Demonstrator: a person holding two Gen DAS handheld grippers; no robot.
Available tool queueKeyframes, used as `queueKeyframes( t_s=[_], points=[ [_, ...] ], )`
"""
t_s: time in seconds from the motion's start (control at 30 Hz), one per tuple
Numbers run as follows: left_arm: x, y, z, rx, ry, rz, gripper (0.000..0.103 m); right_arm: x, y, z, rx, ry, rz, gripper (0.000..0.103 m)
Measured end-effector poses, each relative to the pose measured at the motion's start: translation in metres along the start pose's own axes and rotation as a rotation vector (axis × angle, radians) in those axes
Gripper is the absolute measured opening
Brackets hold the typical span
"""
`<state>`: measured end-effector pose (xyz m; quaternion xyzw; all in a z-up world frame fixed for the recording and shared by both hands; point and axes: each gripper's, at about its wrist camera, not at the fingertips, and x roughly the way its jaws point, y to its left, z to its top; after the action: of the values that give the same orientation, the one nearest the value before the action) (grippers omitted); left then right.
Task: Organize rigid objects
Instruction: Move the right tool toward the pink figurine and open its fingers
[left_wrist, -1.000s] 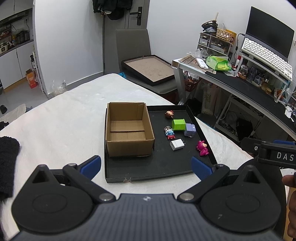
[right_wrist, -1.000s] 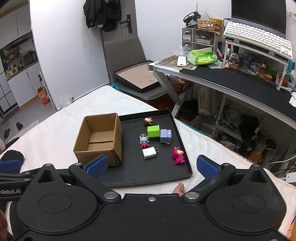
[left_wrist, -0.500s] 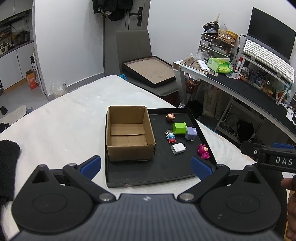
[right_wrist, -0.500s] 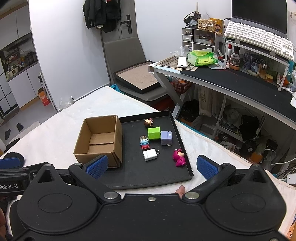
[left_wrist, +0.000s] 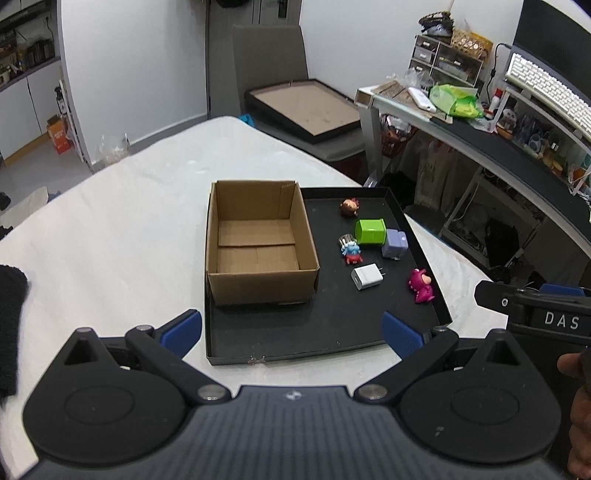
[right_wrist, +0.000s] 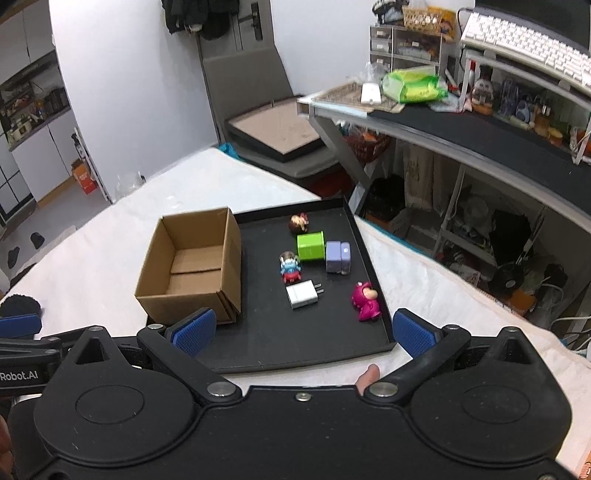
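A black tray (left_wrist: 325, 332) (right_wrist: 295, 350) lies on the white table. An empty cardboard box (left_wrist: 258, 240) (right_wrist: 192, 266) fills its left part. To the box's right lie a brown figure (left_wrist: 349, 206) (right_wrist: 298, 223), a green block (left_wrist: 370, 231) (right_wrist: 311, 246), a lilac block (left_wrist: 395, 243) (right_wrist: 338, 256), a blue-and-red figure (left_wrist: 351, 251) (right_wrist: 290, 266), a white charger (left_wrist: 366, 277) (right_wrist: 303, 293) and a magenta figure (left_wrist: 420, 285) (right_wrist: 365, 301). My left gripper (left_wrist: 291, 330) and right gripper (right_wrist: 302, 332) hover open short of the tray's near edge, holding nothing.
A grey chair (left_wrist: 295, 110) bearing a framed board stands beyond the table. On the right is a cluttered desk (right_wrist: 480, 122) with a keyboard and a green bag. A dark cloth (left_wrist: 11, 325) lies at the table's left edge.
Both grippers have drawn nearer to the tray, and the right wrist view has tilted down toward it. The objects have not moved.
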<state>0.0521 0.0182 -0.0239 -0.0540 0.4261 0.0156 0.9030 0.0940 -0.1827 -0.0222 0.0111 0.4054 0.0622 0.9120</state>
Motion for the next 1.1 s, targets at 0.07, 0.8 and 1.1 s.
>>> queueKeyframes(
  t_s=[0.07,0.8,1.1],
  points=[
    [0.011,0.001,0.003,-0.001,0.022,0.001,0.103,0.008,0.0,0.002,-0.001,0.012,-0.002,0.103],
    [0.099,0.019,0.022,-0.039,0.205,0.014,0.103,0.098,-0.018,0.016,0.071,0.14,-0.043,0.103],
    [0.118,0.03,0.038,-0.039,0.249,0.018,0.101,0.126,-0.027,0.021,0.119,0.161,-0.067,0.103]
  ],
)
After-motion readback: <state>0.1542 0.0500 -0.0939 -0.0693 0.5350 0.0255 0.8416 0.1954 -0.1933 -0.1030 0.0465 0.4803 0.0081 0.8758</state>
